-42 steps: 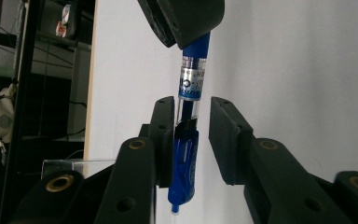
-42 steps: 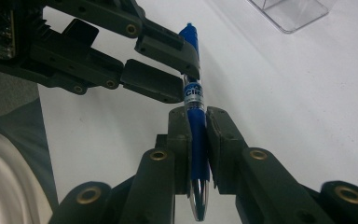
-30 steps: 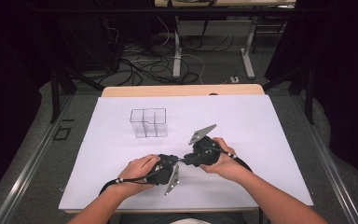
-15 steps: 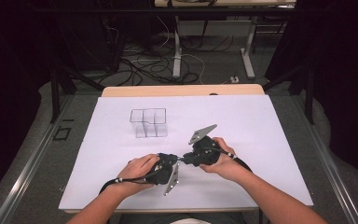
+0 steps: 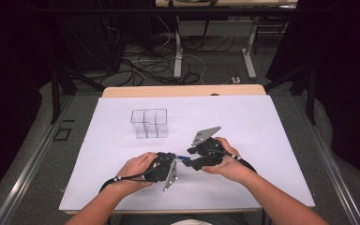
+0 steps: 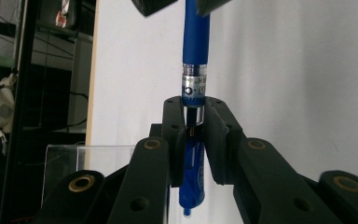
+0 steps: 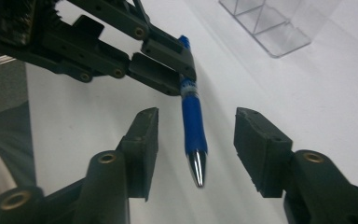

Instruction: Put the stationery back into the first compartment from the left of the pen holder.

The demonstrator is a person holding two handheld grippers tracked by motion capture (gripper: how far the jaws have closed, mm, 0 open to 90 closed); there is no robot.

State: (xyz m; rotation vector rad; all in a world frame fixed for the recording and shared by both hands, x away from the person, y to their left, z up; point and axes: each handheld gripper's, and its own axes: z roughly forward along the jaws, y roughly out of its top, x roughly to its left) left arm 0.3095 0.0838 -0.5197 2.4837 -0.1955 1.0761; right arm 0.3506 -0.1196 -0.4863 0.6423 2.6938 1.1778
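A blue pen (image 7: 192,119) with a silver tip is held above the white sheet. My left gripper (image 6: 195,123) is shut on the pen (image 6: 196,46) around its middle band. The right gripper (image 7: 196,135) stands open, one jaw on each side of the pen's tip end, not touching it. In the high view the left gripper (image 5: 168,165) and right gripper (image 5: 193,159) meet near the table's front middle, with the pen (image 5: 182,158) bridging them. A clear plastic compartment box (image 5: 149,123) stands behind them on the sheet.
The white sheet (image 5: 262,122) covers most of the wooden table (image 5: 183,90). The clear box (image 7: 279,23) lies beyond the pen in the right gripper view. Cables and desk legs sit on the floor past the table's far edge.
The hands have barely moved. The two grippers stay together over the front of the sheet with the pen between them.
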